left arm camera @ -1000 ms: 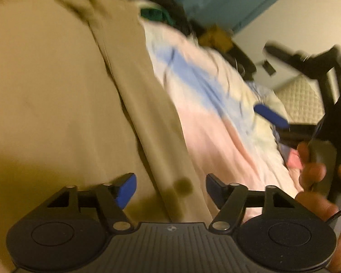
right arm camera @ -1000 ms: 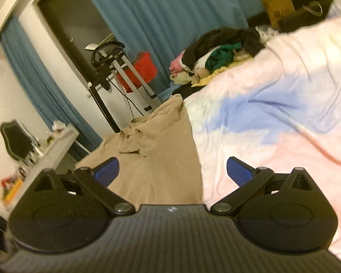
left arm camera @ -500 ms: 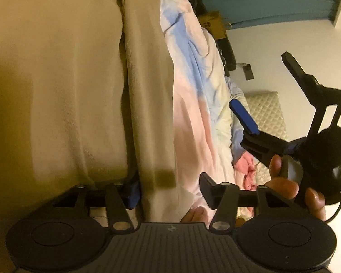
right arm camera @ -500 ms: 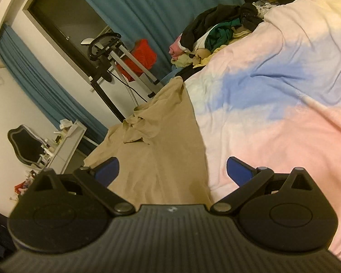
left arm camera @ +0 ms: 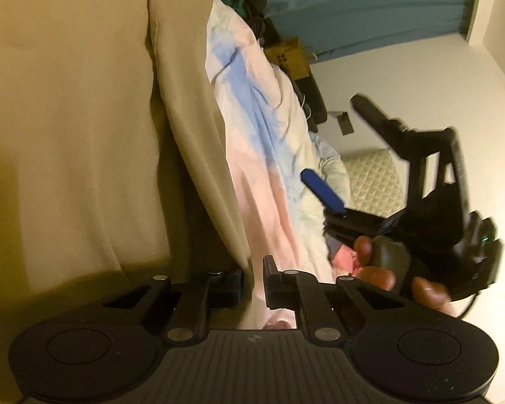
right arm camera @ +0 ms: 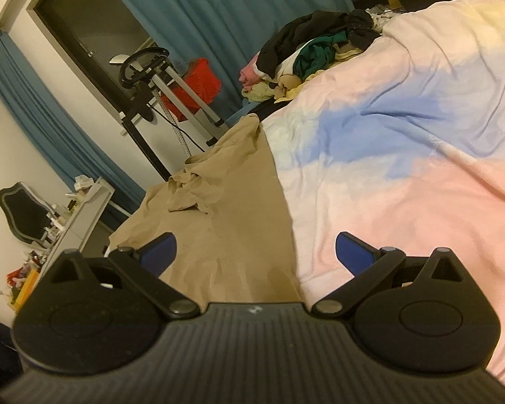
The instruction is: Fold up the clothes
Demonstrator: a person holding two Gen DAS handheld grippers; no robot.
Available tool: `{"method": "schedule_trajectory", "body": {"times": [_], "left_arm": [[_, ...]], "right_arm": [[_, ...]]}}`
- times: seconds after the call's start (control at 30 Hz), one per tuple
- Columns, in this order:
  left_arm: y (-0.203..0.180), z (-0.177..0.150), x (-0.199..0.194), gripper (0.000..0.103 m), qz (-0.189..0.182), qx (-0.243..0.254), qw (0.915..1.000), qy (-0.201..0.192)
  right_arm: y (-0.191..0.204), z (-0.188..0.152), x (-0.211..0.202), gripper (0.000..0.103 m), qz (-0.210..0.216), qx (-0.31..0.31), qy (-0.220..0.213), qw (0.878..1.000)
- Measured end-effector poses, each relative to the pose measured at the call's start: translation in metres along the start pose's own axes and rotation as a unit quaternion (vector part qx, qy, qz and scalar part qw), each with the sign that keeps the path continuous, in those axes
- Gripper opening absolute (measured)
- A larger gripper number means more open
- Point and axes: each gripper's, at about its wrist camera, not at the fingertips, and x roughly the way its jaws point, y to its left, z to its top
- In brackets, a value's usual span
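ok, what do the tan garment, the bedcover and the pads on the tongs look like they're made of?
Tan garment: soft matte knit, probably cotton; it drapes and wrinkles with no sheen.
Bedcover: soft woven fabric, matte, in pastel pink, blue and yellow patches; creases loosely.
Pads on the right tongs: smooth blue, likely rubber or plastic, on black plastic arms. The exact material can't be told.

Plain tan cotton shirt (right arm camera: 232, 222); pastel pink, blue and cream tie-dye quilt cover (right arm camera: 421, 141) (blotchy); teal pleated curtains (right arm camera: 239, 10); blue-padded fingers (right arm camera: 353, 252).

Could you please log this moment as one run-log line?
step: grasp edge | left claw: shut on shirt | right claw: open, above shirt | surface: bed
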Motion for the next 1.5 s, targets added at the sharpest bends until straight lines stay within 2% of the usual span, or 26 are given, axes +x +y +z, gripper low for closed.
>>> {"method": "schedule_trajectory", "body": {"times": [0.23, 0.37, 0.63, 0.7, 0.8, 0.87, 0.93, 0.97, 1.03, 1.1, 1.3, 1.43, 1.5], "left_arm": [[-0.012, 0.003, -0.039, 0.003, 0.008, 0.008, 0.9998, -0.015], [-0.019, 0.006, -0.056, 0.002, 0.033, 0.009, 0.9992, -0.02], [-0.014, 0.002, -0.092, 0.002, 0.11, 0.011, 0.9938, -0.011], [-0.014, 0.002, -0.09, 0.002, 0.152, 0.027, 0.9879, -0.006], [-0.007, -0.002, -0.074, 0.002, 0.237, 0.04, 0.9704, 0.02], [-0.005, -0.001, -0.071, 0.003, 0.249, 0.038, 0.9674, 0.027], [-0.008, 0.004, -0.077, 0.016, 0.24, 0.034, 0.9699, 0.019], [-0.011, 0.01, -0.081, 0.021, 0.242, 0.037, 0.9696, 0.01], [-0.016, 0.023, -0.088, 0.046, 0.245, 0.043, 0.9686, -0.009], [-0.021, 0.046, -0.085, 0.058, 0.261, 0.051, 0.9633, -0.034], [-0.01, 0.155, -0.062, 0.067, 0.284, 0.065, 0.9489, -0.122], [0.003, 0.218, -0.018, 0.073, 0.3, 0.073, 0.936, -0.169], [0.016, 0.246, 0.004, 0.073, 0.29, 0.048, 0.9377, -0.185]], "right_arm": [[-0.002, 0.001, -0.002, 0.103, 0.005, 0.001, -0.001, 1.0], [-0.003, 0.003, -0.002, 0.103, 0.012, 0.008, 0.001, 1.0], [-0.001, 0.004, -0.001, 0.103, 0.019, 0.01, 0.009, 1.0], [0.0, 0.003, 0.0, 0.103, 0.018, 0.008, 0.012, 1.0], [0.004, 0.0, 0.0, 0.103, 0.012, -0.002, 0.014, 1.0], [0.008, -0.002, -0.003, 0.103, 0.006, -0.014, 0.007, 1.0], [0.012, -0.004, -0.006, 0.103, 0.0, -0.027, -0.001, 1.0], [0.014, -0.005, -0.007, 0.103, -0.003, -0.033, -0.005, 0.999], [0.019, -0.008, -0.01, 0.103, -0.009, -0.045, -0.013, 0.999], [0.023, -0.008, -0.009, 0.103, -0.014, -0.057, -0.024, 0.998], [0.037, -0.012, 0.012, 0.103, -0.023, -0.089, -0.035, 0.995], [0.039, -0.014, 0.03, 0.103, -0.038, -0.105, -0.04, 0.993], [0.036, -0.013, 0.042, 0.103, -0.045, -0.104, -0.04, 0.993]]}}
